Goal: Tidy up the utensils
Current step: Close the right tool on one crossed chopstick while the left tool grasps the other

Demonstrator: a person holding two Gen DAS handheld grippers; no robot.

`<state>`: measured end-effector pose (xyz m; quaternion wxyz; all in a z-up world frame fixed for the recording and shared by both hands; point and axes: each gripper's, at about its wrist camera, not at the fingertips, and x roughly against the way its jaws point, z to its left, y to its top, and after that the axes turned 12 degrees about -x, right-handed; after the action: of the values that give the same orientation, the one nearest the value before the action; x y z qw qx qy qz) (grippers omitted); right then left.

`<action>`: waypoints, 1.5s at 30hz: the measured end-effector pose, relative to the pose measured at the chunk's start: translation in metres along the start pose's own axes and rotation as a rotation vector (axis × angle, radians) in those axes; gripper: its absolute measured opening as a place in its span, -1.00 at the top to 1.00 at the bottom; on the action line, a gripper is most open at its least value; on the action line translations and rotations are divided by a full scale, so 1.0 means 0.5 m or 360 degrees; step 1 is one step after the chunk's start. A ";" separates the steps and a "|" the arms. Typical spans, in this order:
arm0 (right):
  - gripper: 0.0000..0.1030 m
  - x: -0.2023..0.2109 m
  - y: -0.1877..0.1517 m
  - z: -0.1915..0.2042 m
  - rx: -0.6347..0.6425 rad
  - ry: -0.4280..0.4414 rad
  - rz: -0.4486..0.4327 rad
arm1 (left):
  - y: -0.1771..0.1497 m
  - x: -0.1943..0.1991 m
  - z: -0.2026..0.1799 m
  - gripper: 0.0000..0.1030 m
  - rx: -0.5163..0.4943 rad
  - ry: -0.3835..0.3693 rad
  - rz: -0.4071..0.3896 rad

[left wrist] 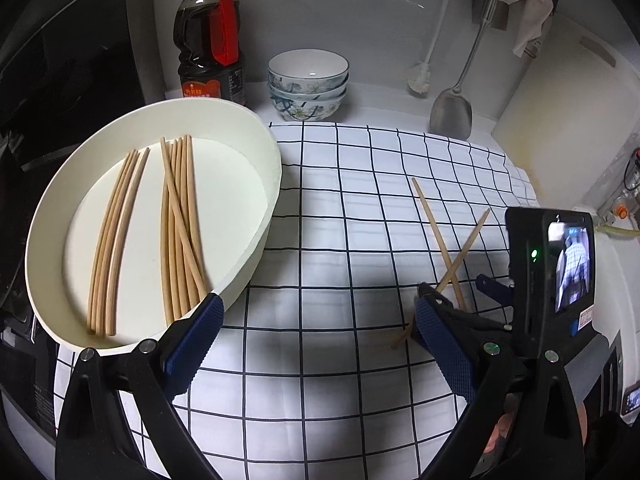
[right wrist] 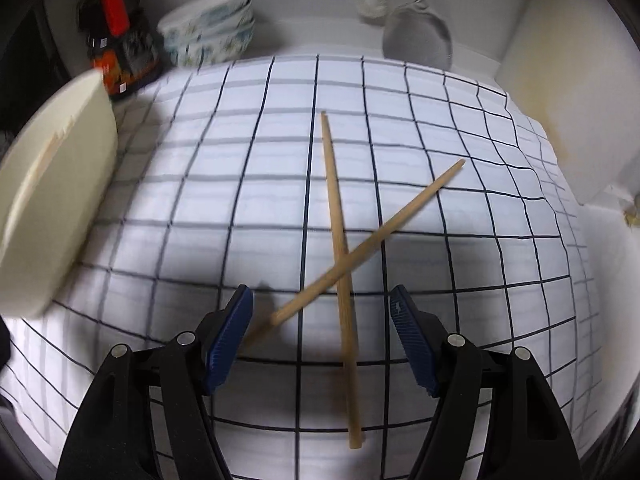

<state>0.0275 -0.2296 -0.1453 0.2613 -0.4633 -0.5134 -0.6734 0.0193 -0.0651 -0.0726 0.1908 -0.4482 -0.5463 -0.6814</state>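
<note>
- Most of the sorting looks done to me: the cream oval plastic tray (left wrist: 260,216) already holds two bundles of pale wooden chopsticks (left wrist: 176,224), a smaller group on its left and a larger, loosely fanned group on its right, all lying lengthwise.
- What I judge to be left is the last pair of loose wooden chopsticks (right wrist: 340,248), crossed in an X on the white cloth with a black grid (right wrist: 200,200) that covers the surface, well apart from the tray.
- My right hand-held gripper (right wrist: 322,340) hangs just above that pair with its blue ribbed pads spread apart; the crossing point sits just ahead of the gap and the lower ends of both sticks run between the pads, but nothing is clamped.
- My left hand-held gripper (left wrist: 316,340) is also spread wide and holds nothing; its left pad shows against the near rim of the tray, though I cannot tell whether it touches.
- The crossed lie is the awkward part, in my view: closing on both at once may scissor them, so I would expect to square them up or take one at a time.
- The stacked floral china bowls (left wrist: 308,80), the dark sauce bottle with a red handle (left wrist: 210,44) and the hanging steel spatula (left wrist: 452,108) at the back seem outside this job.
</note>
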 end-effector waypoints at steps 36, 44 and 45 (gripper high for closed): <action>0.09 -0.015 0.023 -0.267 0.0092 0.0143 -0.0228 | 0.069 -0.230 -0.257 -0.84 -0.0106 -0.0117 0.0076; 0.09 -0.017 0.036 -0.362 -0.0027 0.0125 -0.0246 | 0.079 -0.264 -0.299 -0.84 -0.0104 -0.0067 0.0096; 0.09 -0.017 0.036 -0.368 -0.0022 0.0139 -0.0245 | 0.080 -0.268 -0.302 -0.84 -0.0110 -0.0056 0.0099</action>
<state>-0.0196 -0.4085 -0.1526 0.2277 -0.3944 -0.5310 -0.7146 0.0589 -0.2472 -0.1595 0.1867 -0.4833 -0.5115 -0.6856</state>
